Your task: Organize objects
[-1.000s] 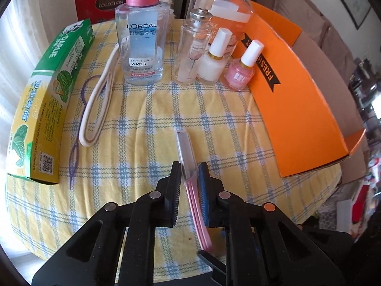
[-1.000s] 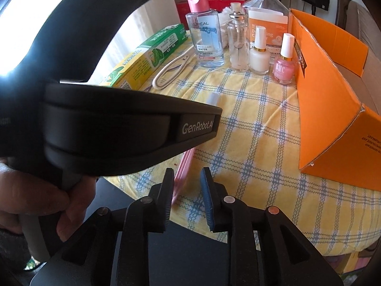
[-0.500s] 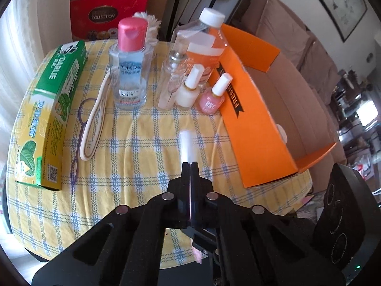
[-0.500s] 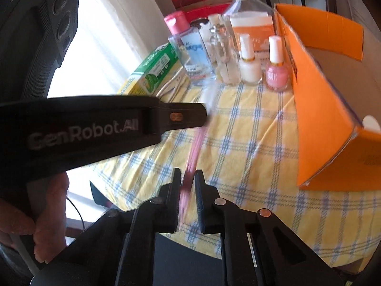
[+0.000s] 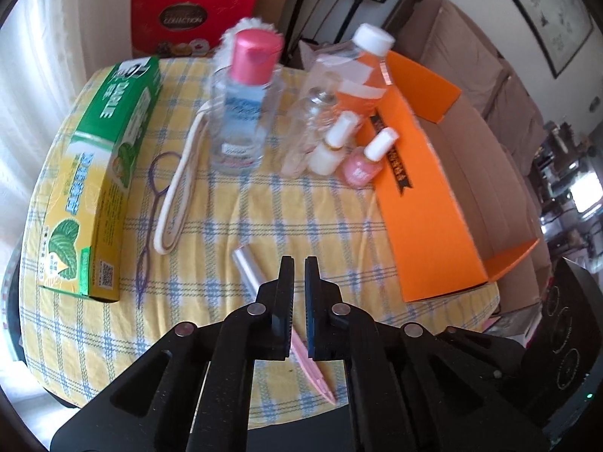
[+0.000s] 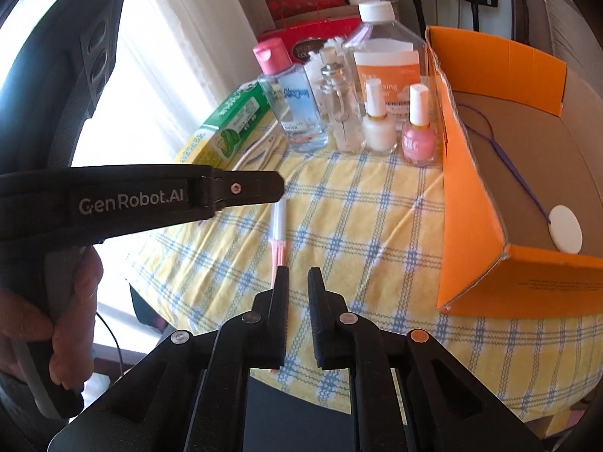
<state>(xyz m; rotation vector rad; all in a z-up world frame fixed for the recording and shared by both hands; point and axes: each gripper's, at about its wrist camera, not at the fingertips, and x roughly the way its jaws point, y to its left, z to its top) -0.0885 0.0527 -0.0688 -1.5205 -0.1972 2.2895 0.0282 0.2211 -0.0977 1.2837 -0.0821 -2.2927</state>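
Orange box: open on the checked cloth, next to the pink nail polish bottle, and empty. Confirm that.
Not empty. The right wrist view shows a white disc and a purple cord lying inside the orange box. The rest holds: it stands open on the checked cloth, next to the pink nail polish bottle.

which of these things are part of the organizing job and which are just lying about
Likely part of the job:
pink razor, orange box, micellar water bottle, clear glass bottle, white nail polish, pink nail polish, toothpaste box

Probably just lying about, off the table:
red gift box, sofa, framed picture
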